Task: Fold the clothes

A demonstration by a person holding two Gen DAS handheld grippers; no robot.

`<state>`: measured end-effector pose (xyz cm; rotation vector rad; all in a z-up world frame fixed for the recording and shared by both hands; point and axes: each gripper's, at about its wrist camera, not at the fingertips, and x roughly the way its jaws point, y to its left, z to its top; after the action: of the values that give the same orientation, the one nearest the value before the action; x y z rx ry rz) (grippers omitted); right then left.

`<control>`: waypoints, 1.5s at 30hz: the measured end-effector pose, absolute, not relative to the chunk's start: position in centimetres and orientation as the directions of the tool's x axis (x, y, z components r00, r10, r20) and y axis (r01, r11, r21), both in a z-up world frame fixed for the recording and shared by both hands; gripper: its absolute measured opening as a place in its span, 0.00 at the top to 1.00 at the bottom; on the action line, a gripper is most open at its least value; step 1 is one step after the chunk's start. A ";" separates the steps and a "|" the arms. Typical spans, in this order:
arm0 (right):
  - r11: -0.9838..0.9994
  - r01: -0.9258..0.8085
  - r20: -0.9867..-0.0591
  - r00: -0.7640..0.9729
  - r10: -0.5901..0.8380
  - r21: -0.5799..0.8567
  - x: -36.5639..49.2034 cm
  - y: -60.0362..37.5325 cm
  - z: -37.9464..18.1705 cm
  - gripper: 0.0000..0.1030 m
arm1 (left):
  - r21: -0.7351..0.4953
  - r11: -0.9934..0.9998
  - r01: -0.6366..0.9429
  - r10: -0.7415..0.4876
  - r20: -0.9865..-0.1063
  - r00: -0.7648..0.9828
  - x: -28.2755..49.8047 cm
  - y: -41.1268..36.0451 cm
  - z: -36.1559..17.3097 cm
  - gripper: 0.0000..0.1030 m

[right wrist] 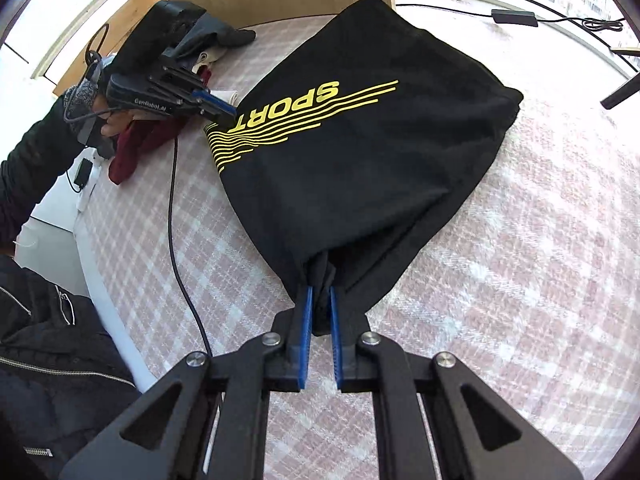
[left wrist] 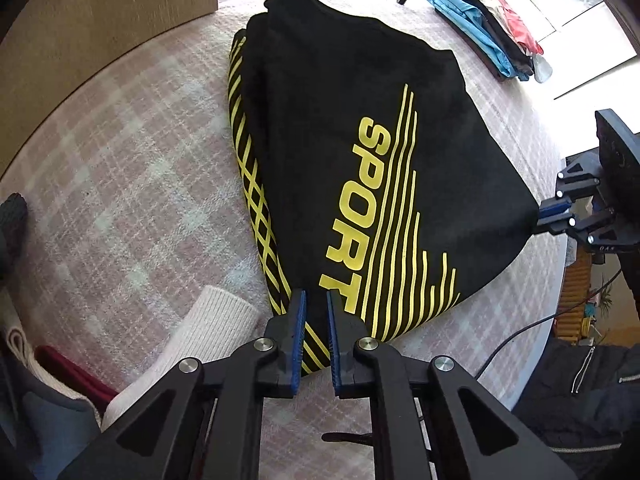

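So the black SPORT shirt [left wrist: 360, 128] is lying on the pink plaid bedspread [left wrist: 132, 168], already doubled over by the look of it, with the yellow stripe print showing on top and more stripes peeking out from the layer underneath on one side.

Both grippers are pinching the near edge. The left gripper [left wrist: 316, 308] is sitting at the striped corner, jaws narrow with a fold of black fabric running between the blue pads [left wrist: 298, 320]. The right gripper [right wrist: 319, 300] is biting the other corner, jaws narrow too, and there's a bunched wad of cloth clearly clamped in there. The edge between them is looking fairly taut.

My guess is we're mid-fold: the two corners are gripped and getting ready to be carried over toward the far end. Next move probably needs both hands lifting together and level, so the edge isn't skewing or dragging the lower layer along.

Off to the side, a white knit sweater [left wrist: 208, 328] and something dark red [right wrist: 132, 148] are waiting, plus a folded stack [left wrist: 480, 24] further away.
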<state>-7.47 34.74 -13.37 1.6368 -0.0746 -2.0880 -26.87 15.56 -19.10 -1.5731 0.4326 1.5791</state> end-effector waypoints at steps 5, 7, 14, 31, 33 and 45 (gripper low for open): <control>-0.881 0.318 -0.854 -0.278 -0.440 0.350 -6.8 34.5 -11.1 0.92 | -0.290 -0.546 -0.786 0.349 -0.932 0.101 -25.6 17.0 -16.0 0.89; -0.901 0.278 -0.872 -0.272 -0.407 0.334 -7.0 34.4 -11.8 0.92 | -0.292 -0.512 -0.807 0.371 -0.923 0.099 -25.3 18.6 -15.0 0.89; -0.911 0.245 -0.891 -0.236 -0.388 0.332 -6.6 33.3 -13.9 0.92 | -0.132 -0.419 -0.899 0.338 -0.941 -0.020 -27.2 26.7 -14.2 0.71; -0.907 0.219 -0.881 -0.239 -0.408 0.360 -7.7 33.7 -14.8 0.92 | -0.011 -0.550 -0.835 0.287 -0.941 -0.177 -35.1 26.9 -15.8 0.90; -0.906 0.211 -0.881 -0.234 -0.412 0.367 -7.7 33.9 -14.9 0.92 | -0.002 -0.552 -0.834 0.281 -0.942 -0.184 -35.4 26.9 -16.1 0.98; -0.867 0.097 -0.815 -0.305 -0.493 0.488 -6.1 36.0 -14.6 0.92 | -0.024 -0.611 -0.792 0.283 -0.940 -0.190 -37.2 23.3 -15.2 0.91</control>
<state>-6.10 35.97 -14.63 1.5735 -0.4980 -2.2180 -37.19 23.35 -15.16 -1.3349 0.6280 1.8794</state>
